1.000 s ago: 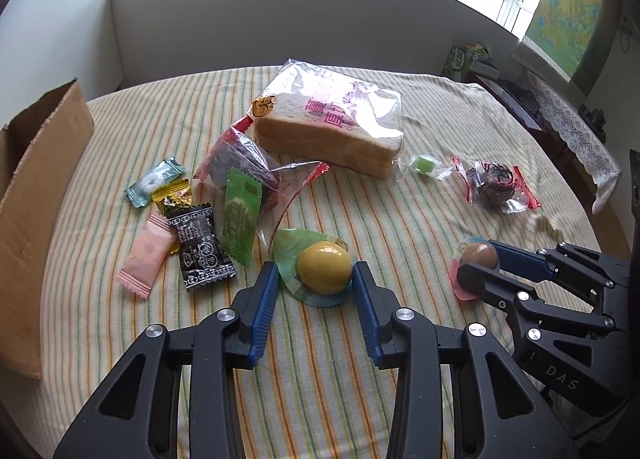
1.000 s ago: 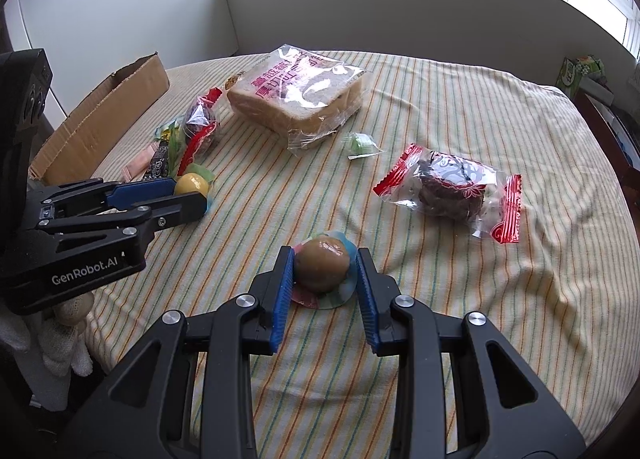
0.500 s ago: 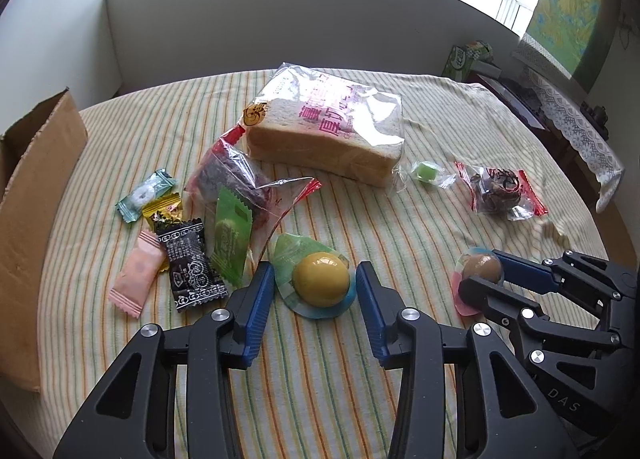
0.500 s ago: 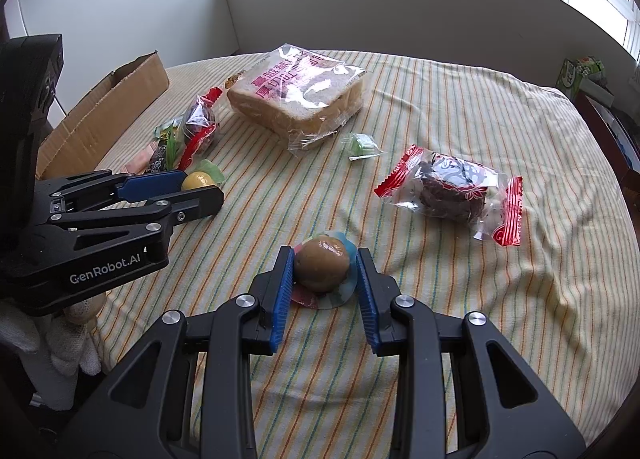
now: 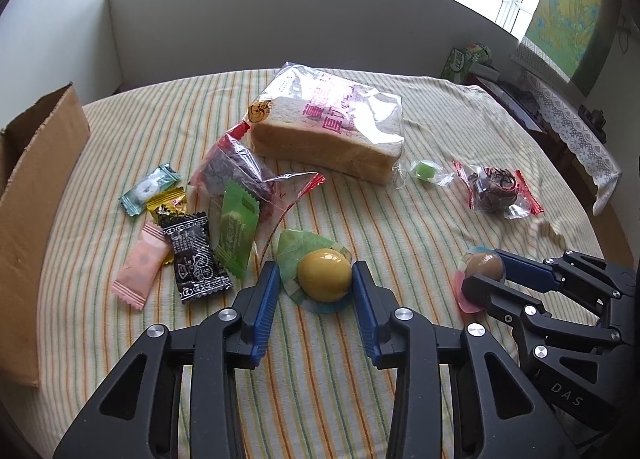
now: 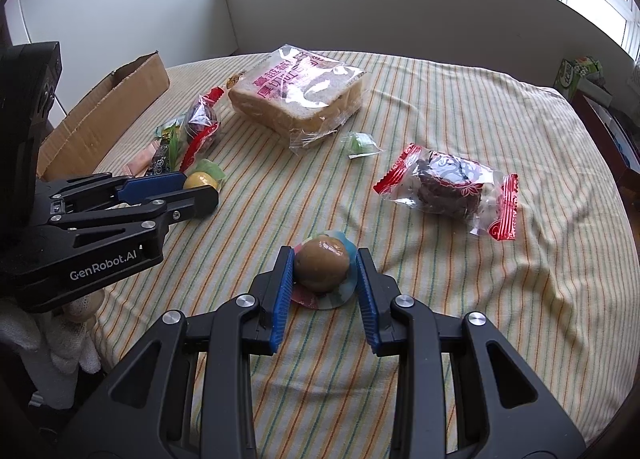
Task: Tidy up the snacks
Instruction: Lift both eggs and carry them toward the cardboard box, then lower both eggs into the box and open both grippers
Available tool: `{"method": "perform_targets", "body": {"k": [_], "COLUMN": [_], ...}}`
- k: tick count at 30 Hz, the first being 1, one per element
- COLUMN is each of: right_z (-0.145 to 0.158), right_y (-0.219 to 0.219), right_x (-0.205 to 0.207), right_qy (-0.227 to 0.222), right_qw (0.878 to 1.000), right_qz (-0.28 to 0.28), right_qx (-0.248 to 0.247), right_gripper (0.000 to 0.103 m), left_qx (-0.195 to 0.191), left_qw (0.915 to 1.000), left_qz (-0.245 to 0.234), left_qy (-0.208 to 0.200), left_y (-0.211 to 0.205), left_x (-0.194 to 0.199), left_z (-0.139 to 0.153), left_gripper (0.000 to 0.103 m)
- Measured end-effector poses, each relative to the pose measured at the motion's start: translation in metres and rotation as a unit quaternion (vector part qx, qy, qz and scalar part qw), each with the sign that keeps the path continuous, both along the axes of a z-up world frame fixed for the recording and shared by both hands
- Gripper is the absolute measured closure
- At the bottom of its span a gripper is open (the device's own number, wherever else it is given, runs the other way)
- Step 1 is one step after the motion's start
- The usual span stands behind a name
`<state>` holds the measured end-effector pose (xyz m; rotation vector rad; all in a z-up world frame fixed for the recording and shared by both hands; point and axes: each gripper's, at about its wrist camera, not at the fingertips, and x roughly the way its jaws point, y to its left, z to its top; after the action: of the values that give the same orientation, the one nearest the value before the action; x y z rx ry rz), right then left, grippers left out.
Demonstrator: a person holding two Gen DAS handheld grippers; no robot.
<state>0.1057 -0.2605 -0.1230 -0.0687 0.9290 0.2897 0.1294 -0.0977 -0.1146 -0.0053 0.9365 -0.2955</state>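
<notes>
Your striped tablecloth (image 5: pixel 400 107) carries one cardboard box (image 5: pixel 36 187) at the left edge, one bagged bread loaf (image 5: pixel 328 131) in the middle, and two red-edged cake packets, one (image 5: pixel 496 191) right of the loaf and one (image 5: pixel 236 175) left of it (partly under a green sachet). Five small sachets (image 5: pixel 188 255) cluster near the box, one green candy (image 5: pixel 425 170) lies beside the loaf. Two jelly cups: your left gripper (image 5: pixel 312 285) stands apart, straddling the yellow jelly cup (image 5: pixel 324 275), its right pad touching; your right gripper (image 6: pixel 325 273) sits around the brown jelly cup (image 6: pixel 322 265), left pad touching, clamping I cannot tell
</notes>
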Motion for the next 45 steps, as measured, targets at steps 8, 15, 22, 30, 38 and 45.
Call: {"method": "perform_targets", "body": {"k": [8, 15, 22, 30, 38, 45], "right_z": [0.000, 0.004, 0.014, 0.038, 0.065, 0.088], "right_y": [-0.002, -0.002, -0.006, 0.009, 0.057, 0.119], "right_x": [0.001, 0.000, -0.001, -0.004, 0.004, 0.019], "right_qy": [-0.001, -0.005, -0.014, -0.036, -0.065, -0.094], "right_qw": [1.000, 1.000, 1.000, 0.999, 0.997, 0.991], "right_qz": [-0.004, -0.010, -0.014, 0.000, 0.043, 0.095], "right_qx": [0.005, 0.009, 0.015, 0.021, 0.020, 0.019], "right_gripper": [0.071, 0.071, 0.071, 0.071, 0.072, 0.071], "left_qx": [0.008, -0.001, -0.010, -0.015, -0.018, -0.019], "left_qw": [0.9999, 0.9999, 0.9998, 0.9989, 0.9964, 0.9914], "left_qz": [-0.007, -0.007, -0.010, -0.003, 0.033, 0.081], "left_qy": [-0.012, -0.009, -0.016, -0.043, -0.076, -0.101], "left_y": [-0.005, -0.003, 0.000, 0.016, 0.056, 0.106], "left_x": [-0.002, -0.002, -0.011, -0.024, -0.032, -0.036], "left_z": [0.005, 0.006, 0.016, 0.040, 0.067, 0.084], "left_gripper": [0.079, 0.079, 0.080, 0.080, 0.080, 0.080]}}
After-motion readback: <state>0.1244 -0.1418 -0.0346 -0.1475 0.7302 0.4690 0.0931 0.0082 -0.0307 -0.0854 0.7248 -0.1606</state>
